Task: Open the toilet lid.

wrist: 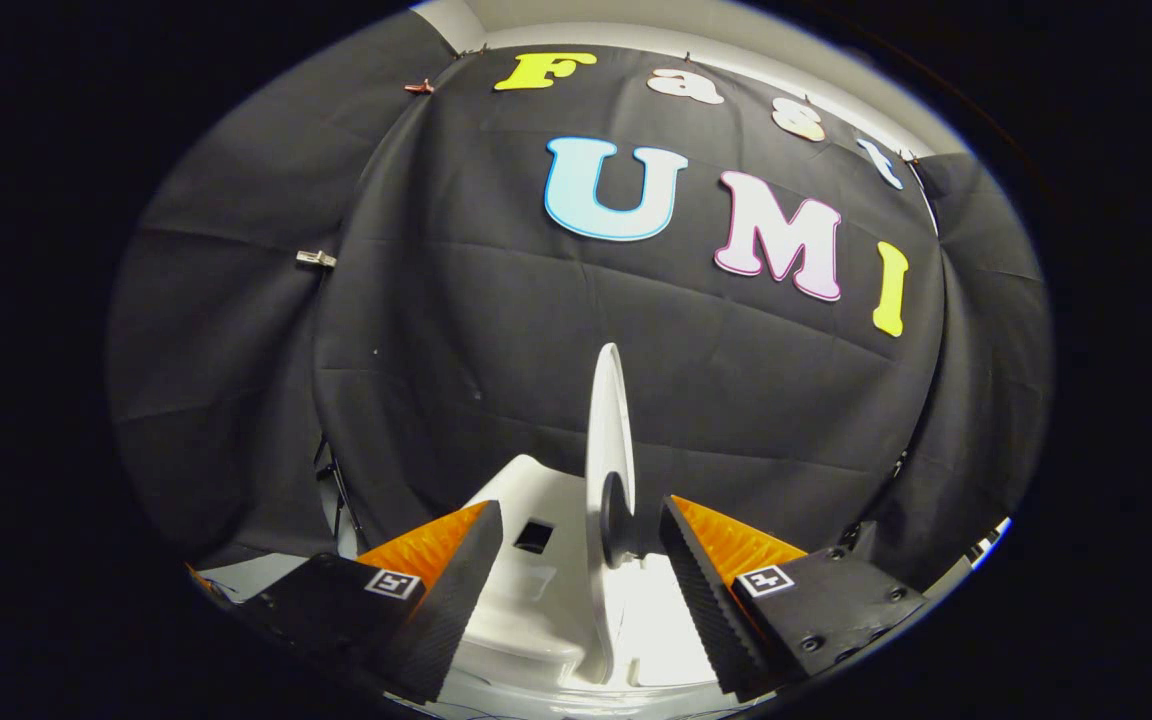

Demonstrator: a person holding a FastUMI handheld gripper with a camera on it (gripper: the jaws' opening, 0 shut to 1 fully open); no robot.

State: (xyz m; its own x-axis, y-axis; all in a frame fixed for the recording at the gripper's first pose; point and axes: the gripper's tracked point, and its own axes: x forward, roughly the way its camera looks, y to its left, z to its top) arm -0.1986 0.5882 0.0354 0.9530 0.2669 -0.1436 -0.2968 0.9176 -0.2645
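Gripper view, inspection note: one toilet lid [608, 430] stands raised on edge, seen edge-on, rising toward twelve o'clock from between my two fingers [441, 590]. My gripper [576, 590] is spread wide, gripping nothing; neither pad presses the lid. The lid's lower end passes through the gap nearer my right-hand finger at four o'clock, and I cannot tell whether it brushes that pad. I judge the fingers are parted this way to straddle the thin edge and steady or push it, not pinch it. Below, one white toilet body [536, 600] lies under the fingers, with one small dark rectangular opening [534, 536] at about ten o'clock from the lid's base. By my reading the lid is already near upright, so opening looks largely done.
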